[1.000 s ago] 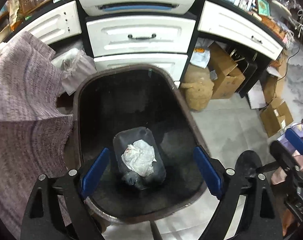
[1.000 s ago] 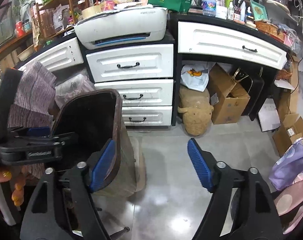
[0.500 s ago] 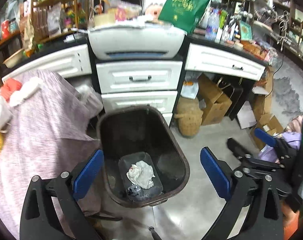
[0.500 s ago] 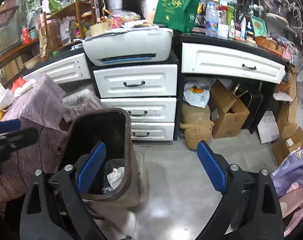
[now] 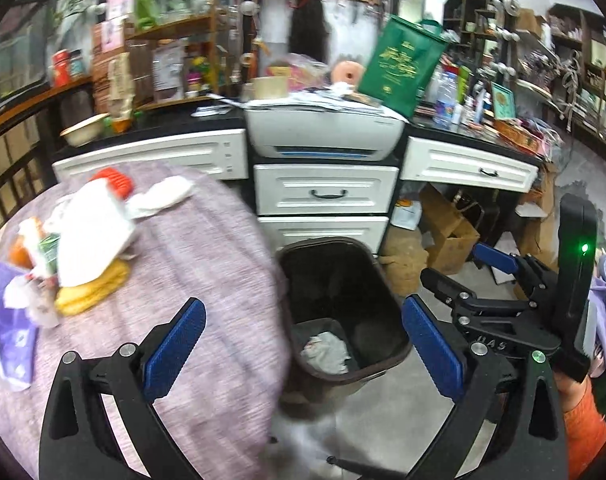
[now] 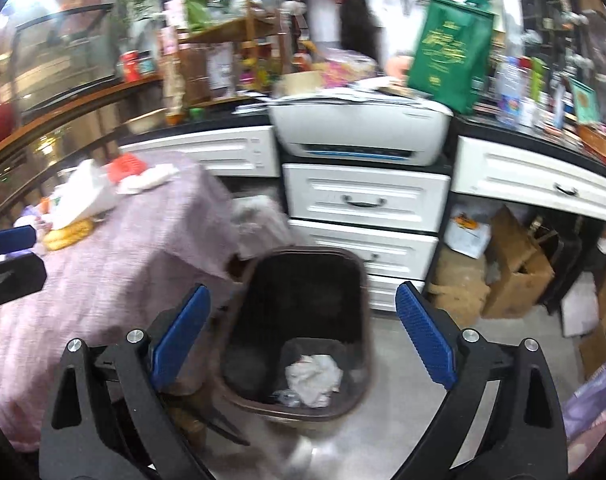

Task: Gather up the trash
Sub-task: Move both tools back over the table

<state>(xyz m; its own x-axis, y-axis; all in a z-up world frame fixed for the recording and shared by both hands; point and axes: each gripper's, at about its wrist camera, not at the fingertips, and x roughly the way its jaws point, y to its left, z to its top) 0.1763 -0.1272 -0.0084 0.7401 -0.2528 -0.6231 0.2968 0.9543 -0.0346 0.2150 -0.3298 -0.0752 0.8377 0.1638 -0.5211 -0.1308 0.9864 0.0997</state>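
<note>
Left gripper [image 5: 303, 344] jaws spread wide, empty. Right gripper [image 6: 303, 340] jaws have just been opening, now released, nothing between them. Brown bin [image 6: 359, 280] on the floor, just right of the cloth-covered table [image 5: 207, 248]. Crumpled white paper [image 6: 313, 378] at bin bottom. More litter [image 5: 83, 236] piled on table's far left.

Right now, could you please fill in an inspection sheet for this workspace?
Surface: table under a purple cloth.
Job's things: brown bin on the floor, crumpled paper inside.
Clutter: wrappers and bags piled on the table.
Grippers: left gripper and right gripper open, holding nothing, jaws just opened wider.
Cables: nothing seen.
Surroundings: white drawers, printer, cardboard boxes.
</note>
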